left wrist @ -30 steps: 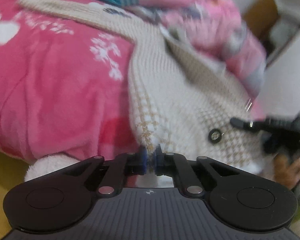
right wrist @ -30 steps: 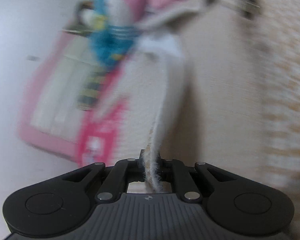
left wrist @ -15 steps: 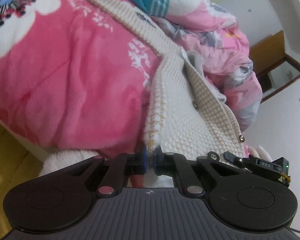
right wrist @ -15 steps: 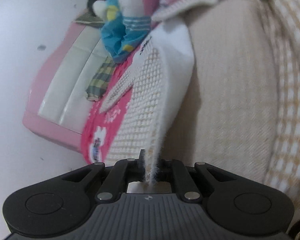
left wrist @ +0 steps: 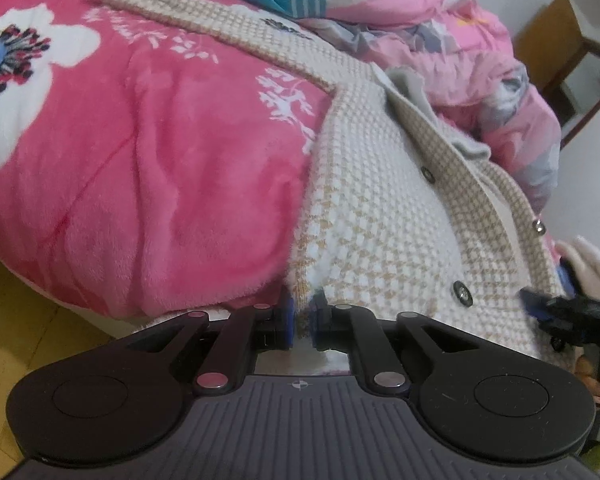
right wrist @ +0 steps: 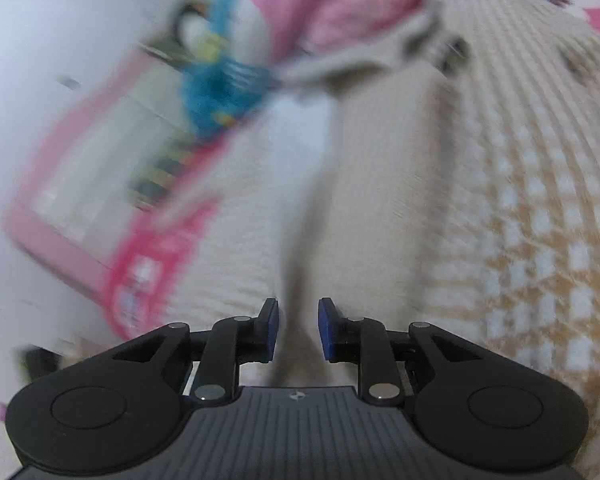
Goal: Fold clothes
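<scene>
- Checked cardigan [left wrist: 380,208] spread flat on pink blanket [left wrist: 140,152], one sleeve outstretched, unfolded.
- Left gripper [left wrist: 303,312] pinching its hem corner.
- Right gripper [right wrist: 298,330] parted, seemingly gripping nothing; view blurred.
- Folding largely remaining.

Left wrist cam sits low at bed [left wrist: 140,168] edge, faces along the cardigan [left wrist: 380,208] toward far pillows, very near. Right wrist cam, blurred, looks along same cardigan [right wrist: 500,200] from its right side, very close. Both views share cardigan and pink bedding.
</scene>
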